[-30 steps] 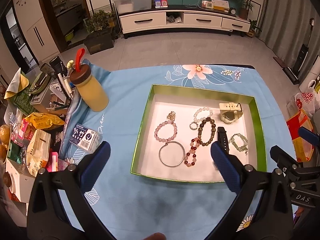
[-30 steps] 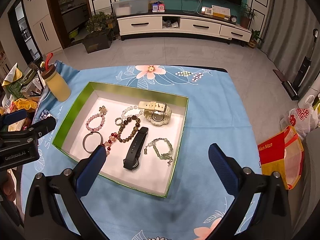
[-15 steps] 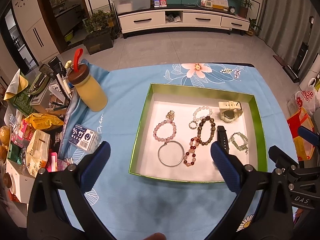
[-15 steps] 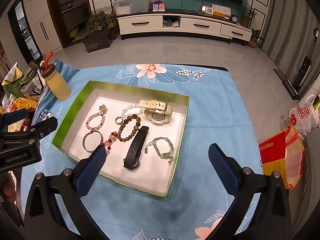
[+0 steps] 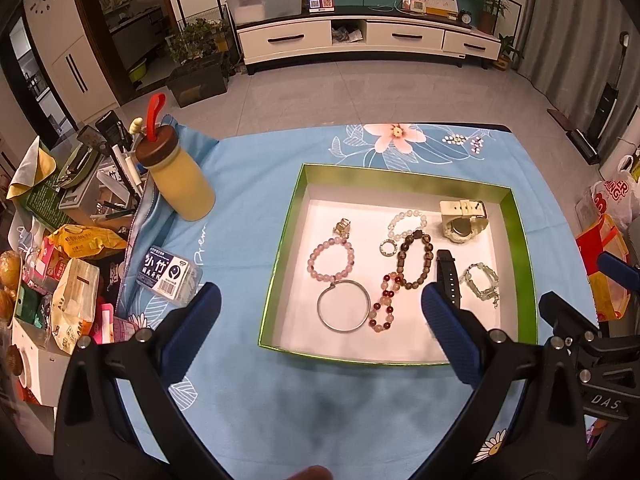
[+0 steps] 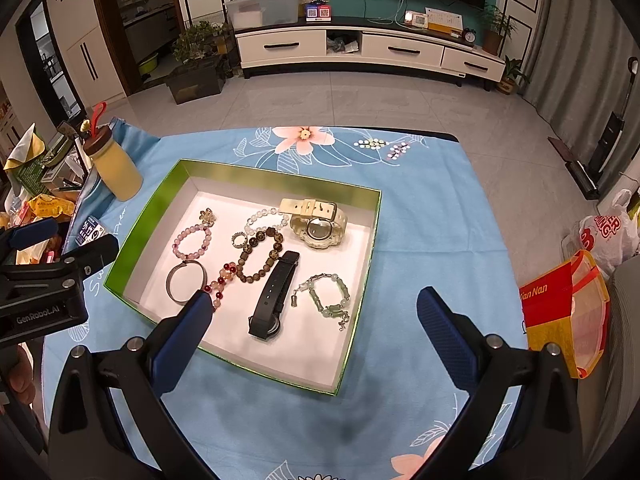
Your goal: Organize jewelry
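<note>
Both jaws are spread wide, nothing held. Left gripper (image 5: 320,312) and right gripper (image 6: 312,312) are hovered above the green tray (image 6: 362,280), jewelry clustered inside. Silver bangle (image 5: 343,311) at 6 o'clock of pink bracelet (image 5: 331,260), touching; one piece is best pinched cleanly, neighbours avoided.

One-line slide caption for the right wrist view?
Open right hand-held gripper hovers over a green-walled box holding bracelets and two watches on a blue floral cloth.
</note>
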Motion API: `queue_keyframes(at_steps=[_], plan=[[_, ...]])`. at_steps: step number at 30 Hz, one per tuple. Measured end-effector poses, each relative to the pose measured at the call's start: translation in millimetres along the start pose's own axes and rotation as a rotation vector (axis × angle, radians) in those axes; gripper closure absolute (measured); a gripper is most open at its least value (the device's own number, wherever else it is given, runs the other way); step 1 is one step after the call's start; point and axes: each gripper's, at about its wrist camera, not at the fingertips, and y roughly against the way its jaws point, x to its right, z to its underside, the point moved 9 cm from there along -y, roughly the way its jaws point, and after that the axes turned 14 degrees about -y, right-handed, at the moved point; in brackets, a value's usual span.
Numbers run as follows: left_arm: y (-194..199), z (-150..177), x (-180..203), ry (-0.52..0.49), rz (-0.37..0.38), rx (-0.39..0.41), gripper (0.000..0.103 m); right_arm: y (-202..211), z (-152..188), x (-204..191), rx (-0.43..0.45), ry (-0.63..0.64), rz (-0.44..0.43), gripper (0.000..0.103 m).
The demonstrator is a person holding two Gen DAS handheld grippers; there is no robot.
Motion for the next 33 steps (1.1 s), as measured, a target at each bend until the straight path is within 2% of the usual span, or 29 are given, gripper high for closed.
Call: queue_keyframes(at_steps=[33], plan=[[-2.0,1.6,-0.3,0.000,0.003,-0.004,0.002,-2.9,1.7,-2.0,-0.004,0.004,0.002,0.001]])
